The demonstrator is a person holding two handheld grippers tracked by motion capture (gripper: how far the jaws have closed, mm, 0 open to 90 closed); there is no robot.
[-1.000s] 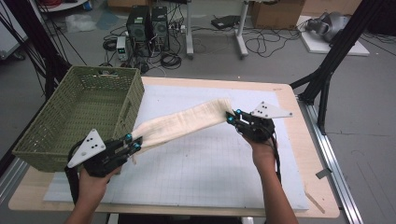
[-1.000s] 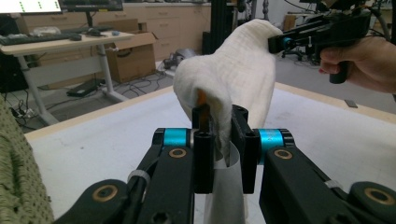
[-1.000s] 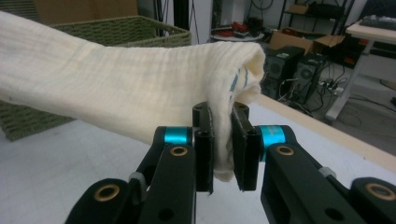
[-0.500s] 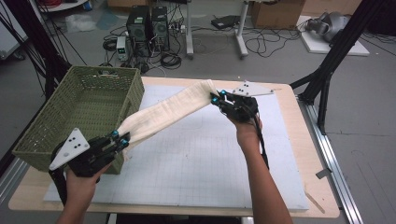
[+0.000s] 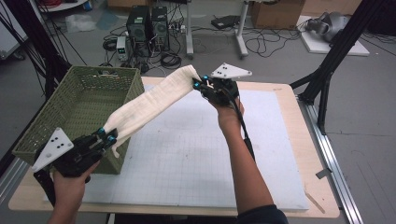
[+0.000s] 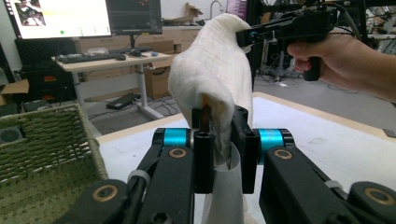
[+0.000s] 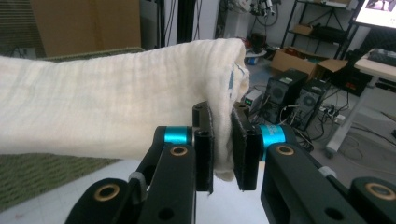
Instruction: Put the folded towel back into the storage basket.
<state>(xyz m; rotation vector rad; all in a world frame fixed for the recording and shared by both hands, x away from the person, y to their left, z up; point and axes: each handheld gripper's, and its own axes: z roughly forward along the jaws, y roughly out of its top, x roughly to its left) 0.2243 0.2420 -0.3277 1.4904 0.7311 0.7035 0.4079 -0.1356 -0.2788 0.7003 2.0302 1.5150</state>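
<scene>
Cloth stretched in air between both grippers, above tabletop, sagging over basket rim. Left gripper fingers clamped on near end, right gripper fingers clamped on far end. Risk: thin bite at right end could slip if pulled tighter; low end could snag on basket weave. Versus earlier: right end lifted and swung toward basket, left end shifted slightly toward basket's near corner.

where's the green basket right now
In the high view the green basket sits at the table's left edge, just beyond the left gripper, with the held cloth stretched over its near right corner.
</scene>
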